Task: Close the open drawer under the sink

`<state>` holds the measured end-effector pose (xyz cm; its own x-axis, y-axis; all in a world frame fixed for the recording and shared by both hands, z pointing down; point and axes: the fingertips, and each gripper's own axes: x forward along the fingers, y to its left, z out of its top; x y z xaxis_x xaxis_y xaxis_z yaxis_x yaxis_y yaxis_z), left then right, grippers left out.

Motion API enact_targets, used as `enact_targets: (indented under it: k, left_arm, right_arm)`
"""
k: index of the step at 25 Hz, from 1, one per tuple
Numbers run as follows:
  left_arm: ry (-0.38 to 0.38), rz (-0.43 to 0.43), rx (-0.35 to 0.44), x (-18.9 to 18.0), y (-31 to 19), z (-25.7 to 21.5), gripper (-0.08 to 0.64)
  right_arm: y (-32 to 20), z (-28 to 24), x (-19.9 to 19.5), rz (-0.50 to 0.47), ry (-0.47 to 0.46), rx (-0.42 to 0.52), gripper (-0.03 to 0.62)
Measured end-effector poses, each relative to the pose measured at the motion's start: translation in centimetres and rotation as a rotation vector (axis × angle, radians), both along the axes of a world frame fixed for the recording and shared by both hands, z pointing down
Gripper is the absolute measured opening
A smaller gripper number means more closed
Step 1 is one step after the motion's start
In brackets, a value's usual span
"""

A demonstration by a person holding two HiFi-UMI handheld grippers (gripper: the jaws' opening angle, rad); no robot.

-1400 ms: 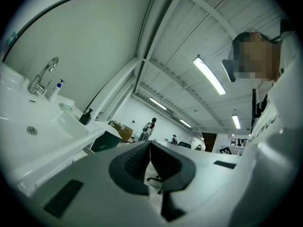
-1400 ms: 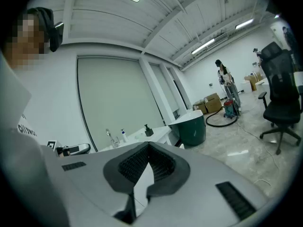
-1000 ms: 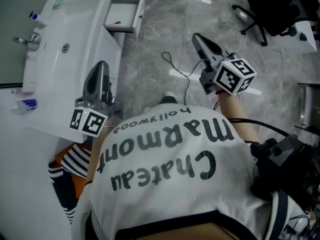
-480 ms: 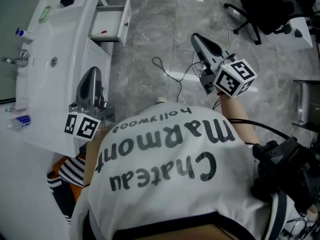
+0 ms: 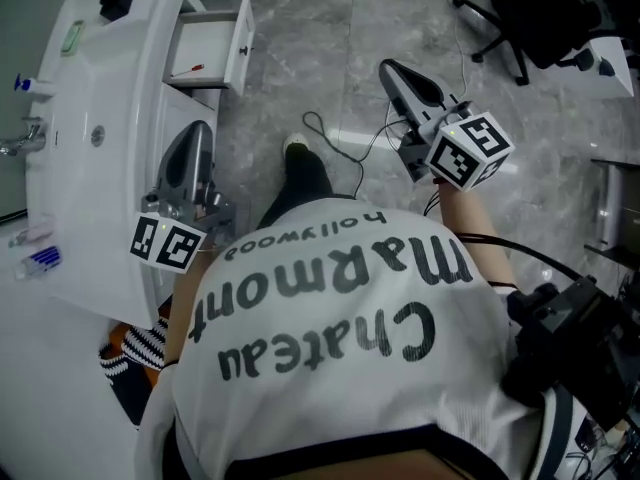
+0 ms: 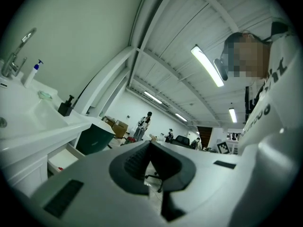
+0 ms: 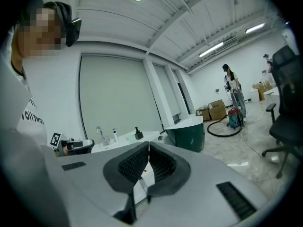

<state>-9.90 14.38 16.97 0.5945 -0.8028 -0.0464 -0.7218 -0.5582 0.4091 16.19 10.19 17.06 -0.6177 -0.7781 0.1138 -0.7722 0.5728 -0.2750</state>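
Fingertips [image 6: 135, 161] of your left gripper [image 5: 199, 130] meet with nothing between them; the right gripper [image 5: 389, 67] reads the same in its own view, with ribbed pads [image 7: 133, 163] together and empty. Task progress: nothing done yet. The white rectangular drawer [image 5: 205, 48] stands pulled well out of the white vanity cabinet [image 5: 185, 143] under the white sink counter [image 5: 110, 88], at the cabinet's far end in the top left of the head view, well apart from both grippers. Your left gripper hangs just beside the cabinet front and is the nearer of the two; the right is out over the grey marble floor [image 5: 330, 38]. All of it is left: the approach, contact with the front, the push home. Orientation: the drawer's open top faces up, with a small red object [image 5: 196, 68] lying inside. Its flat front panel [image 5: 241, 43] faces away from the cabinet toward open floor — rightward in the head view. The panel's long edge runs along the cabinet face and the slide runs across it, so I judge the push should go leftward into the cabinet.
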Motion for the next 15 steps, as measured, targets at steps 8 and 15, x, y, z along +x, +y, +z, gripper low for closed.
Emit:
enact_targets:
  k: [8,15]
  left_arm:
    - [0.028,-0.018,-0.058,-0.5,-8.1,1.3,0.009]
    - [0.028,-0.003,-0.077,-1.1,-16.8,1.2,0.009]
  right_arm:
    - [-7.6,1.5,0.8,0.038,-0.035,-0.071,0.012]
    - [-16.7,0.8,-1.1,0.0,-0.03,-0.09,0.012]
